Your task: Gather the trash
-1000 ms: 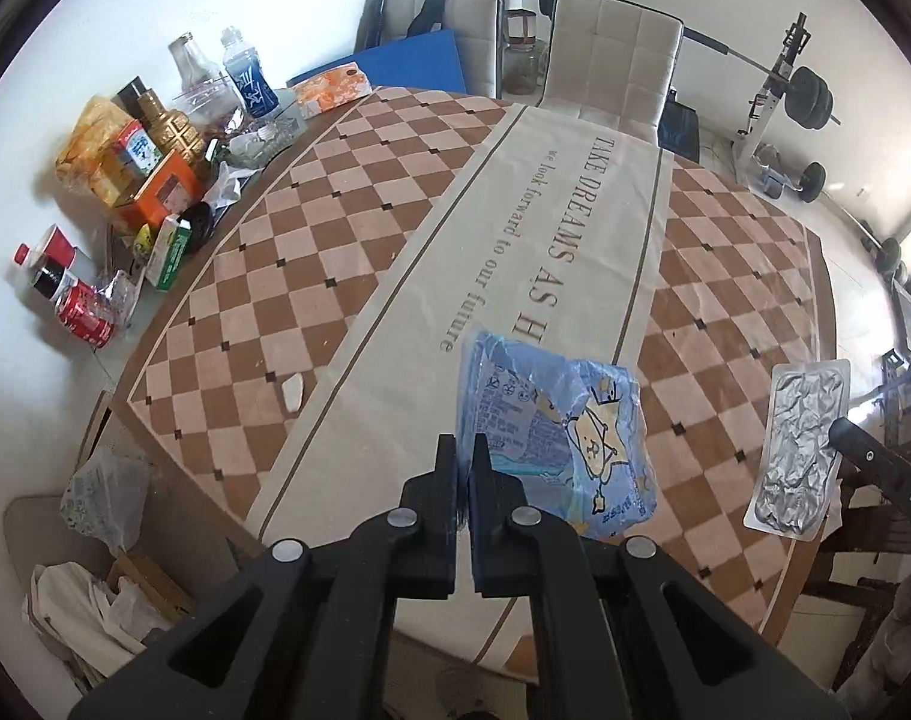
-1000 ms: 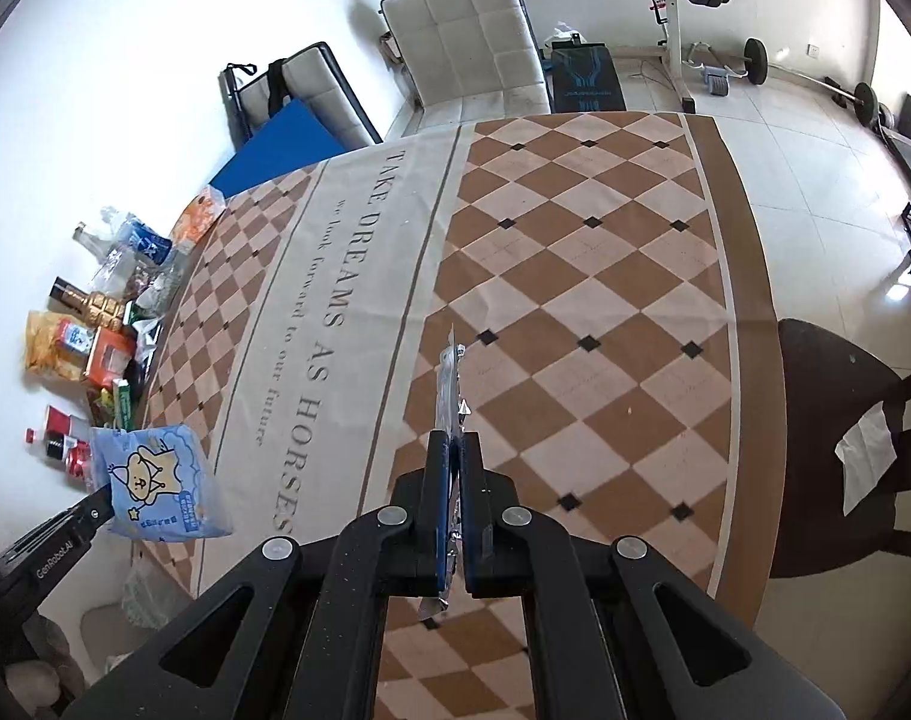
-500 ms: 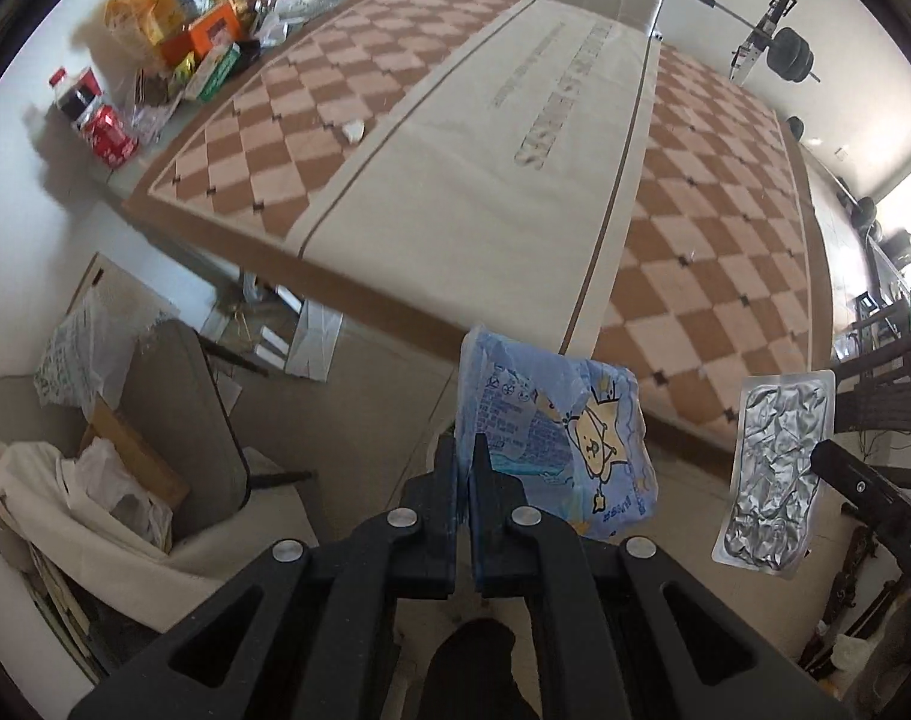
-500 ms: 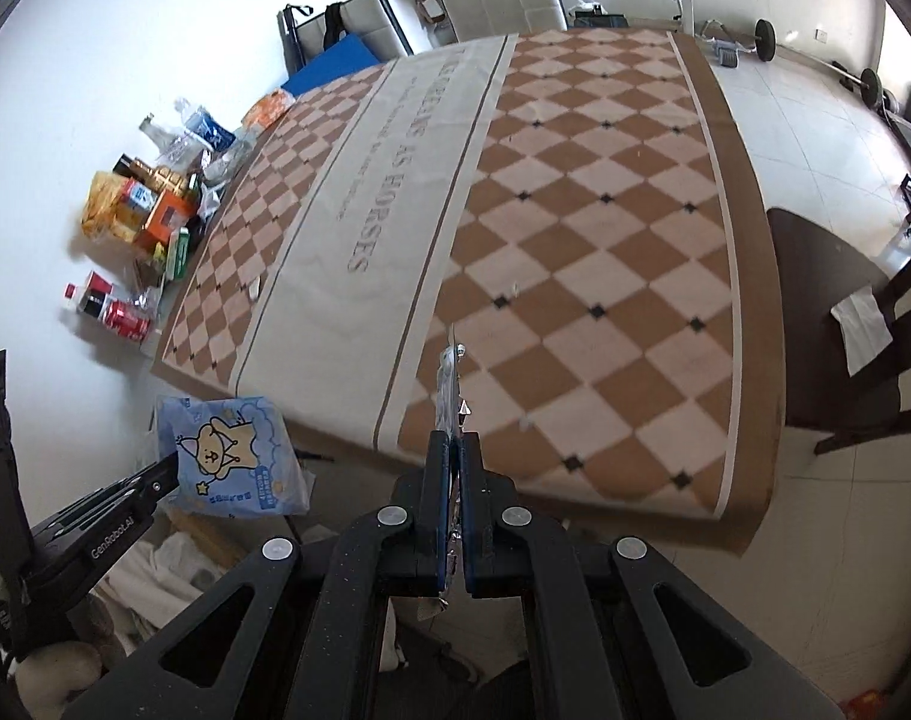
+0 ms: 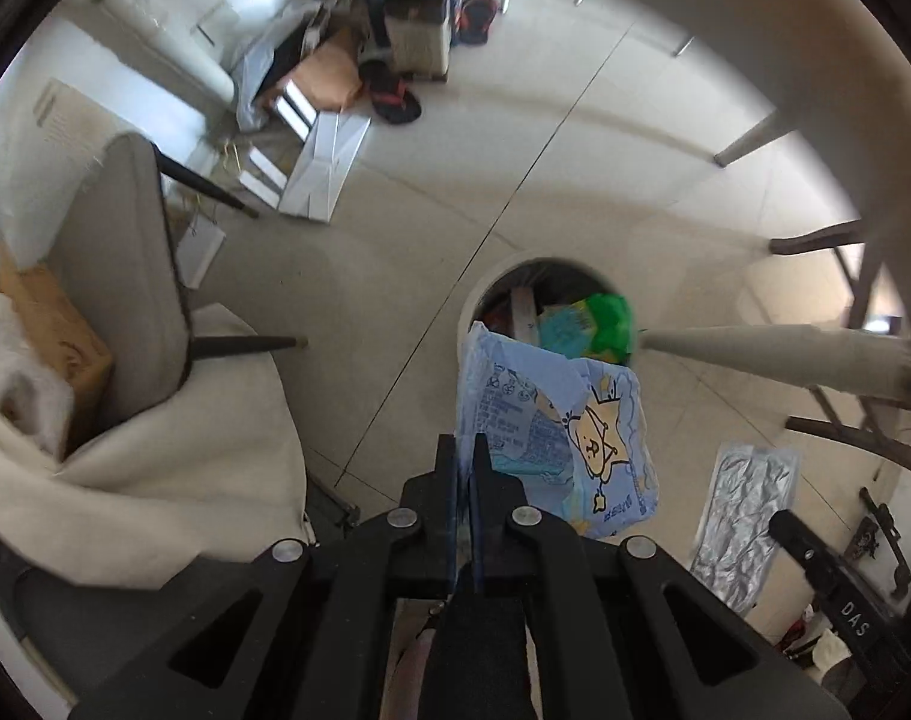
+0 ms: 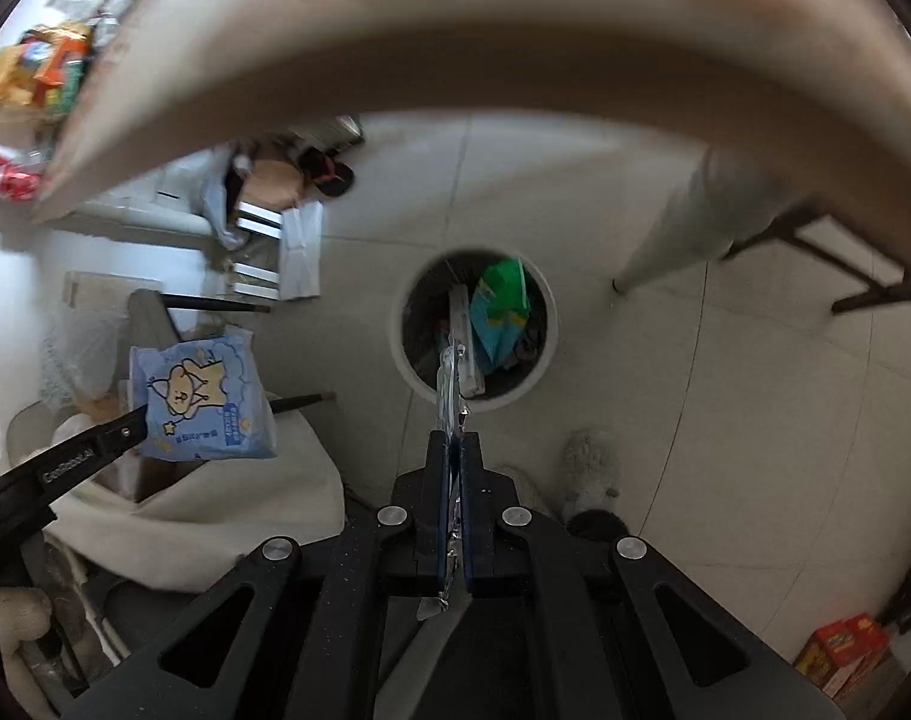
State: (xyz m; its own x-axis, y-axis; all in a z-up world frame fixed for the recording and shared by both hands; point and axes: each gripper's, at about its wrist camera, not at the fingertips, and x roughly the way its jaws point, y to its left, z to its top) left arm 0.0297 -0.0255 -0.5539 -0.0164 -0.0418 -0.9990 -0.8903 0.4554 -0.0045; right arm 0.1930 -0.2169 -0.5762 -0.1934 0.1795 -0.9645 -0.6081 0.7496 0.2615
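My left gripper (image 5: 466, 447) is shut on the edge of a blue snack bag with a cartoon star (image 5: 566, 432); the bag also shows in the right wrist view (image 6: 200, 396). My right gripper (image 6: 453, 441) is shut on a silver foil wrapper (image 6: 449, 384), seen edge-on; it shows flat in the left wrist view (image 5: 746, 516). A white round trash bin (image 6: 545, 336) stands on the floor under the table, with green and blue packets (image 6: 500, 300) inside. The bin also shows in the left wrist view (image 5: 464, 324). Both grippers hang above the floor near the bin.
The table's edge (image 6: 455, 60) arches overhead, with a table leg (image 6: 671, 240) right of the bin. A grey chair draped in white cloth (image 5: 125, 276) stands at the left. Boxes, shoes and paper (image 5: 335, 90) lie on the floor beyond. Dark chair legs (image 5: 839, 372) stand at the right.
Both grippers have swung down from above the table to below its edge, carrying the bag and the wrapper. The trash bin has come into view.
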